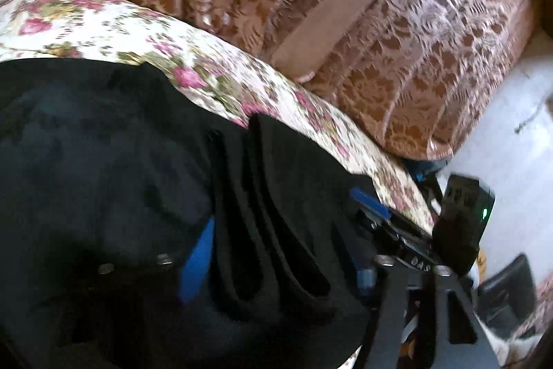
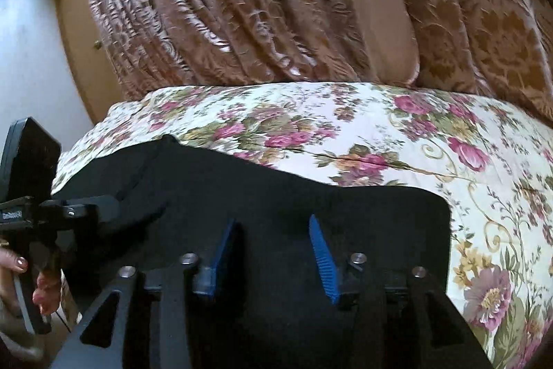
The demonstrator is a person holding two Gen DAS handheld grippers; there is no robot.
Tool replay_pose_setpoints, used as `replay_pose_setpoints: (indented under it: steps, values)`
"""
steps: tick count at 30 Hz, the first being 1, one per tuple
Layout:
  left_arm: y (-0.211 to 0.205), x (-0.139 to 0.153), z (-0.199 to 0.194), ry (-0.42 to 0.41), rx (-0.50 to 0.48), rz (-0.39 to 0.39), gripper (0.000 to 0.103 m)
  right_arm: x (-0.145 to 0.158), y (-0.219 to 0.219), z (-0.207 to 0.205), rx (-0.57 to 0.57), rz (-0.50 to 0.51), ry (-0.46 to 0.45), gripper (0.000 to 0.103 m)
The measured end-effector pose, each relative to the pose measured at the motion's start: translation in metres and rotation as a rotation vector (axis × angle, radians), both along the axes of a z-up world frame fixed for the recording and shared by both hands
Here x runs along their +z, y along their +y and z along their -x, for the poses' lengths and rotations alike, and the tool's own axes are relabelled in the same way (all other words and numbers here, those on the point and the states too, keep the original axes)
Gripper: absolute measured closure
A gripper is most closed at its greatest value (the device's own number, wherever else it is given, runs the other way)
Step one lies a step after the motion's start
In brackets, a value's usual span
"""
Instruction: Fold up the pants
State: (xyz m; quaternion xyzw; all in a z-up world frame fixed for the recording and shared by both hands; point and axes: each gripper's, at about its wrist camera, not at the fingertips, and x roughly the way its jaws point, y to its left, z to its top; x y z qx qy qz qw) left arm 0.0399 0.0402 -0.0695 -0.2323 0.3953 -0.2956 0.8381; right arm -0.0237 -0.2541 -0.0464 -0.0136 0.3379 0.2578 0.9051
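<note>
Black pants (image 1: 103, 161) lie on a floral bedspread (image 1: 103, 23). In the left wrist view my left gripper (image 1: 280, 230) is shut on a thick bundle of their folds, which fills the gap between its blue pads (image 1: 197, 261). Close on the right, my right gripper's blue pad (image 1: 369, 203) sits at the pants' edge. In the right wrist view the pants (image 2: 276, 182) run under and between the pads of my right gripper (image 2: 271, 220), which is shut on the cloth. The left gripper's body (image 2: 31, 196) shows at the left edge, held by a hand (image 2: 41, 293).
Brown patterned cushions (image 2: 242, 6) stand behind the bedspread (image 2: 345, 120), also in the left wrist view (image 1: 414, 57). Pale floor (image 1: 501, 127) lies beyond the bed's corner, with a dark object (image 1: 508, 293) low on the right. A white wall (image 2: 27, 40) is at the left.
</note>
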Motion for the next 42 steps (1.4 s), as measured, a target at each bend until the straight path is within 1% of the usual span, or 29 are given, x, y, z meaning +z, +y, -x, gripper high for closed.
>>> replay_pose_setpoints:
  steps: [1, 2, 4, 7, 9, 11, 12, 13, 15, 19, 20, 22, 24, 26, 28, 30, 34, 35, 37, 39, 42]
  values:
    - [-0.005, -0.002, 0.001, 0.002, -0.009, -0.026, 0.062, -0.001, 0.002, 0.0, -0.004, 0.009, 0.001, 0.054]
    - [-0.007, -0.003, 0.002, -0.005, -0.007, -0.05, 0.074, -0.003, 0.003, -0.001, -0.007, 0.014, 0.003, 0.054]
    - [-0.006, 0.0, 0.007, -0.028, 0.0, -0.051, 0.077, -0.004, 0.003, -0.001, -0.007, 0.011, 0.002, 0.054]
    - [0.003, 0.007, 0.023, -0.052, 0.013, -0.017, 0.08, -0.003, -0.003, 0.002, -0.002, -0.022, -0.002, 0.054]
    - [0.005, 0.012, 0.035, -0.077, 0.033, -0.048, 0.081, -0.002, -0.005, 0.004, 0.006, -0.05, -0.002, 0.054]
    - [0.003, 0.005, 0.036, -0.071, 0.05, -0.102, 0.08, -0.002, -0.005, 0.005, 0.015, -0.068, 0.003, 0.054]
    - [0.002, -0.001, 0.033, -0.055, 0.054, -0.121, 0.08, -0.002, -0.004, 0.004, 0.014, -0.064, 0.004, 0.054]
    - [0.004, -0.007, 0.029, -0.04, 0.058, -0.107, 0.079, -0.003, -0.002, 0.004, 0.013, -0.052, 0.007, 0.054]
    - [0.009, -0.011, 0.025, -0.029, 0.072, -0.062, 0.075, -0.004, 0.001, 0.003, 0.009, -0.027, 0.009, 0.054]
    - [0.018, -0.01, 0.019, -0.009, 0.084, -0.015, 0.071, -0.005, 0.003, 0.004, 0.006, -0.017, 0.006, 0.054]
    - [0.021, -0.009, 0.019, -0.01, 0.094, -0.012, 0.068, -0.005, 0.003, 0.004, 0.006, -0.02, 0.007, 0.054]
    - [0.031, -0.005, 0.019, -0.012, 0.122, 0.015, 0.064, -0.005, 0.002, 0.004, 0.006, -0.018, 0.007, 0.054]
    - [0.045, -0.001, 0.02, -0.016, 0.166, 0.051, 0.055, -0.005, 0.002, 0.003, 0.004, -0.014, 0.007, 0.054]
    - [0.063, 0.004, 0.025, -0.027, 0.216, 0.085, 0.049, -0.006, 0.002, 0.003, 0.004, -0.011, 0.007, 0.054]
    - [0.082, 0.007, 0.031, -0.039, 0.273, 0.103, 0.047, -0.006, 0.002, 0.003, 0.005, -0.011, 0.007, 0.054]
    - [0.099, 0.011, 0.04, -0.051, 0.331, 0.092, 0.044, -0.006, 0.002, 0.003, 0.004, -0.009, 0.006, 0.054]
    - [0.13, 0.019, 0.064, -0.09, 0.471, 0.007, 0.041, -0.006, 0.003, 0.003, 0.002, 0.004, 0.004, 0.054]
    - [0.14, 0.022, 0.073, -0.103, 0.532, -0.022, 0.04, -0.006, 0.004, 0.003, 0.001, 0.01, 0.004, 0.054]
    - [0.153, 0.022, 0.086, -0.112, 0.627, -0.051, 0.038, -0.007, 0.006, 0.003, -0.003, 0.025, 0.0, 0.054]
    - [0.169, 0.022, 0.102, -0.116, 0.725, -0.057, 0.034, -0.007, 0.008, 0.004, -0.007, 0.041, -0.008, 0.054]
    - [0.185, 0.018, 0.117, -0.109, 0.824, -0.075, 0.031, -0.008, 0.012, 0.004, -0.015, 0.067, -0.014, 0.054]
